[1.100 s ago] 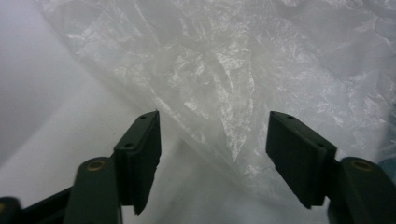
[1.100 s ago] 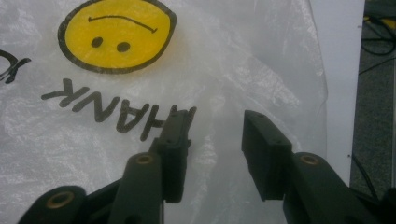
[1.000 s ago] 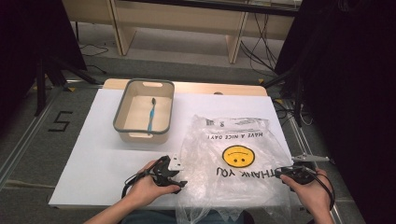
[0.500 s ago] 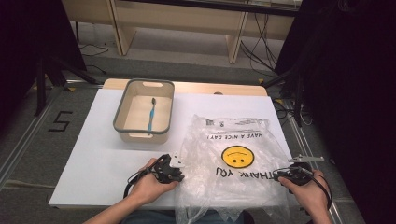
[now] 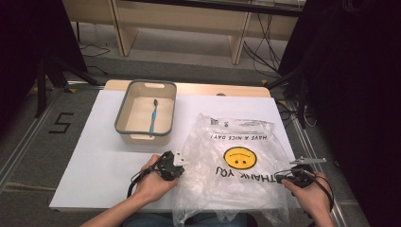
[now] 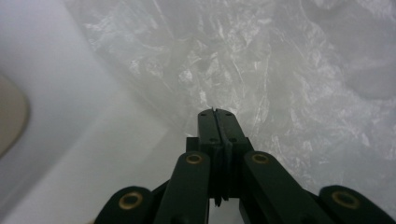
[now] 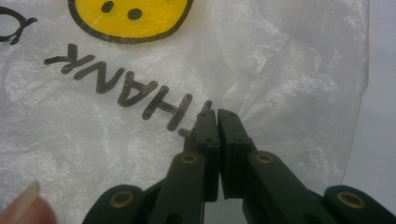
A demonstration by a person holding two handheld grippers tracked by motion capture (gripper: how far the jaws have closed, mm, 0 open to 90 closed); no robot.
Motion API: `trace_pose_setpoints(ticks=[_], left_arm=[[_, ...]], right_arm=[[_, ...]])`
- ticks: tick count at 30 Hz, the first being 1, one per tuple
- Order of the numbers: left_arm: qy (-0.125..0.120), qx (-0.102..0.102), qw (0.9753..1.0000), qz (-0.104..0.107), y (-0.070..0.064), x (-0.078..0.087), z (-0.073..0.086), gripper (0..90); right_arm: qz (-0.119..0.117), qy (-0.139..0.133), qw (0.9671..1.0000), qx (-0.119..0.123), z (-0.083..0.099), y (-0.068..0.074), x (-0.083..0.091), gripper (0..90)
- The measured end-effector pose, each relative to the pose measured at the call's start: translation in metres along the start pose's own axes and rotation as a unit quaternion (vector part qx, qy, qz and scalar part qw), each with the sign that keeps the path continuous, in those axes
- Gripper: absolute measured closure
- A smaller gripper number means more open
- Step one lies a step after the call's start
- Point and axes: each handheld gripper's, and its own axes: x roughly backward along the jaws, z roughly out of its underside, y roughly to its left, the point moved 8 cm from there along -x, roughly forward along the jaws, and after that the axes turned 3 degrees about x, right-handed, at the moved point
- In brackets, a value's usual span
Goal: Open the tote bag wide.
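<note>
A clear plastic bag [image 5: 236, 175] with a yellow smiley face and "THANK YOU" print lies flat on the white table, its crinkled film [image 6: 280, 70] close under the left jaws. My left gripper [image 5: 171, 165] is at the bag's left edge, and its jaws [image 6: 217, 113] are pressed together on the film. At the bag's right edge, my right gripper [image 5: 295, 176] has its jaws [image 7: 215, 114] closed on the film beside the printed letters [image 7: 140, 98]. A blue toothbrush [image 5: 152, 118] lies inside a grey bin [image 5: 124, 113] at the back left.
The white table top [image 5: 94, 161] has bare room left of the bag and in front of the bin. Wooden shelving legs and cables stand on the floor beyond the table. The bag's near end hangs over the front edge.
My left gripper has moved right onto the bag's left edge and closed. My right gripper has stayed at the right edge. The bag, bin and toothbrush have not shifted.
</note>
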Motion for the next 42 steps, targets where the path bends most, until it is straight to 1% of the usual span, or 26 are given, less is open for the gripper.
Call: trace_pose_setpoints(ticks=[4, 5, 7, 8, 9, 12, 13, 16, 17, 20, 23, 24, 25, 29, 30, 33, 35, 36, 37, 38, 40, 41, 42], left_arm=[[-0.012, 0.009, 0.9997, -0.020, 0.015, 0.002, -0.009, 89.6], [-0.014, 0.012, 0.9995, -0.024, 0.018, 0.002, -0.012, 89.6], [-0.016, 0.013, 0.9992, -0.034, 0.026, 0.002, -0.016, 89.7], [-0.021, 0.017, 0.9989, -0.040, 0.030, 0.001, -0.019, 89.7], [-0.024, 0.021, 0.9985, -0.044, 0.034, 0.002, -0.022, 89.6], [-0.028, 0.027, 0.9975, -0.059, 0.047, 0.002, -0.031, 89.6], [-0.029, 0.028, 0.9971, -0.064, 0.052, 0.002, -0.034, 89.7], [-0.036, 0.033, 0.9960, -0.074, 0.059, 0.000, -0.043, 89.7], [-0.037, 0.031, 0.9958, -0.078, 0.062, 0.000, -0.046, 89.7], [-0.042, 0.033, 0.9946, -0.088, 0.069, -0.001, -0.055, 89.7], [-0.038, 0.029, 0.9938, -0.101, 0.075, -0.003, -0.061, 89.7], [-0.034, 0.025, 0.9933, -0.108, 0.078, -0.005, -0.065, 89.6], [-0.034, 0.025, 0.9933, -0.108, 0.078, -0.005, -0.065, 89.7], [-0.035, 0.030, 0.9916, -0.121, 0.086, -0.010, -0.071, 89.6], [-0.032, 0.029, 0.9914, -0.123, 0.088, -0.011, -0.072, 89.6], [-0.037, 0.030, 0.9899, -0.133, 0.093, -0.012, -0.077, 89.5], [-0.042, 0.023, 0.9887, -0.142, 0.095, -0.011, -0.080, 89.4], [-0.048, 0.025, 0.9882, -0.144, 0.095, -0.010, -0.082, 89.1], [-0.052, 0.023, 0.9878, -0.145, 0.095, -0.008, -0.084, 81.6], [-0.056, 0.022, 0.9875, -0.146, 0.095, -0.006, -0.085, 75.5], [-0.074, 0.022, 0.9850, -0.154, 0.093, 0.000, -0.087, 64.2], [-0.079, 0.017, 0.9839, -0.159, 0.093, 0.004, -0.088, 64.2], [-0.086, 0.015, 0.9830, -0.162, 0.091, 0.009, -0.088, 60.2]], right_arm=[[-0.004, -0.007, 1.0000, 0.000, -0.004, 0.004, 0.001, 89.7], [-0.007, -0.015, 0.9999, 0.001, -0.007, 0.008, 0.001, 90.0], [-0.010, -0.022, 0.9997, 0.002, -0.010, 0.011, 0.001, 90.0], [-0.010, -0.022, 0.9997, 0.002, -0.010, 0.011, 0.001, 90.0], [-0.013, -0.027, 0.9996, 0.005, -0.014, 0.013, 0.001, 90.0], [-0.014, -0.032, 0.9994, 0.006, -0.018, 0.016, -0.001, 90.0], [-0.017, -0.038, 0.9991, 0.006, -0.022, 0.019, -0.001, 90.0], [-0.016, -0.043, 0.9989, 0.008, -0.026, 0.021, -0.001, 90.0], [-0.015, -0.050, 0.9986, 0.011, -0.030, 0.023, -0.001, 90.0], [-0.015, -0.057, 0.9982, 0.011, -0.035, 0.025, -0.002, 90.0], [-0.015, -0.061, 0.9980, 0.011, -0.040, 0.026, -0.003, 90.0], [-0.015, -0.062, 0.9979, 0.011, -0.041, 0.027, -0.004, 90.0], [-0.013, -0.064, 0.9978, 0.011, -0.043, 0.028, -0.005, 90.0], [-0.013, -0.063, 0.9978, 0.012, -0.047, 0.030, -0.010, 90.0], [-0.014, -0.061, 0.9980, 0.012, -0.049, 0.032, -0.013, 90.0], [-0.016, -0.055, 0.9982, 0.015, -0.052, 0.035, -0.017, 90.0], [-0.017, -0.054, 0.9982, 0.017, -0.053, 0.036, -0.019, 89.6], [-0.018, -0.051, 0.9983, 0.018, -0.053, 0.038, -0.020, 88.2], [-0.025, -0.044, 0.9986, 0.018, -0.052, 0.041, -0.023, 83.6], [-0.026, -0.043, 0.9985, 0.020, -0.051, 0.041, -0.024, 81.5], [-0.029, -0.042, 0.9985, 0.019, -0.050, 0.042, -0.023, 75.2], [-0.029, -0.042, 0.9985, 0.019, -0.050, 0.042, -0.023, 75.2], [-0.031, -0.046, 0.9983, 0.019, -0.050, 0.043, -0.022, 72.0]])
